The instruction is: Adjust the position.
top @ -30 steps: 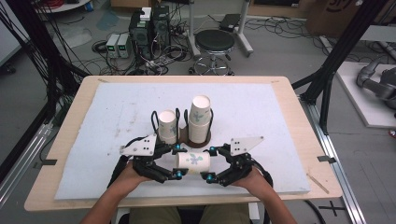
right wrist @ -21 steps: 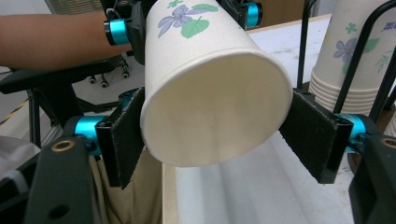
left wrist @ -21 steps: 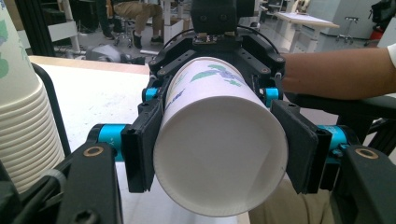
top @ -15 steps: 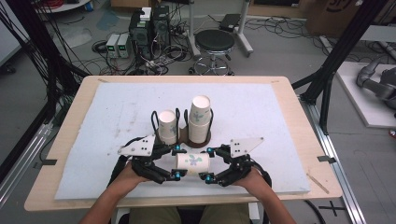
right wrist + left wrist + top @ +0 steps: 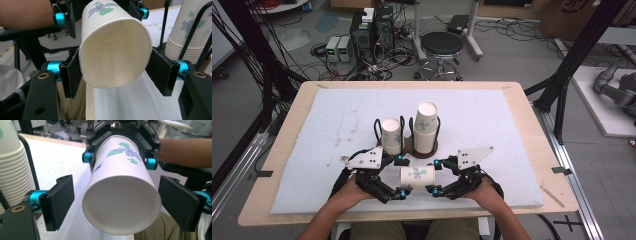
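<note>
Now over the white surface (image 5: 512, 120), before the cup holder (image 5: 412, 145), a paper cup (image 5: 417, 176) lies level — light, thin-walled, easily crushed. Right gripper (image 5: 438, 176) jaws have just closed on one end; left gripper (image 5: 400, 176) jaws just sprang wide, clear of it.

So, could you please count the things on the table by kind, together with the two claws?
Loose paper cup: 1
Stacks of paper cups: 2
Cup holder: 1
White mat: 1
Claws: 2; the right claw has just closed on the loose cup, and the left claw has just opened off it
Total: 7
</note>
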### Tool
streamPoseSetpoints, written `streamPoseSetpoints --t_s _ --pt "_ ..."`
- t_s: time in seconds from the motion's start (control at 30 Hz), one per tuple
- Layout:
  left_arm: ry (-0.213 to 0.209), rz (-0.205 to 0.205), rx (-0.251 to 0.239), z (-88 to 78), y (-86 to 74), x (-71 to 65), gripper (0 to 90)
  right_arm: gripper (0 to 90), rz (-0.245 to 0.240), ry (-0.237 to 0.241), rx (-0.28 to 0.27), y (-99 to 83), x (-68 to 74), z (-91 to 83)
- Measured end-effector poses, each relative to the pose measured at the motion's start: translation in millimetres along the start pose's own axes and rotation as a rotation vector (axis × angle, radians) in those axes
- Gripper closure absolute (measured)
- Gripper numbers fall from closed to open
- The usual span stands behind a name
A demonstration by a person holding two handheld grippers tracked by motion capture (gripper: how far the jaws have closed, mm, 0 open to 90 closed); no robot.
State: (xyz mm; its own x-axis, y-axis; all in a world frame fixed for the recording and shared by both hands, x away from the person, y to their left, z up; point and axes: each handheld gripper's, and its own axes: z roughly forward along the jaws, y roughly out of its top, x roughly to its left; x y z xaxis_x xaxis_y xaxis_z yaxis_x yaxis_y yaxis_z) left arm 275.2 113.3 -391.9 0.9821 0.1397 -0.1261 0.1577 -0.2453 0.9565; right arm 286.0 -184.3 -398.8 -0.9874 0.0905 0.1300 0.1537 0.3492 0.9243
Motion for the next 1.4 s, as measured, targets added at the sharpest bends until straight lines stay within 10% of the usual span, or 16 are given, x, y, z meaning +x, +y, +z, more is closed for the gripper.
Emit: streamPoseSetpoints --t_s 0.57,1.4 --pt "0.084 -0.004 0.135 -11.4 8.7 2.8 14.6 32.5 -0.025 -0.06 0.203 24.4 -4.6 -2.5" --pt "0.094 0.027 0.257 -4.8 17.7 1.6 16.2 32.4 -0.118 -0.056 0.448 62.1 -3.2 17.0"
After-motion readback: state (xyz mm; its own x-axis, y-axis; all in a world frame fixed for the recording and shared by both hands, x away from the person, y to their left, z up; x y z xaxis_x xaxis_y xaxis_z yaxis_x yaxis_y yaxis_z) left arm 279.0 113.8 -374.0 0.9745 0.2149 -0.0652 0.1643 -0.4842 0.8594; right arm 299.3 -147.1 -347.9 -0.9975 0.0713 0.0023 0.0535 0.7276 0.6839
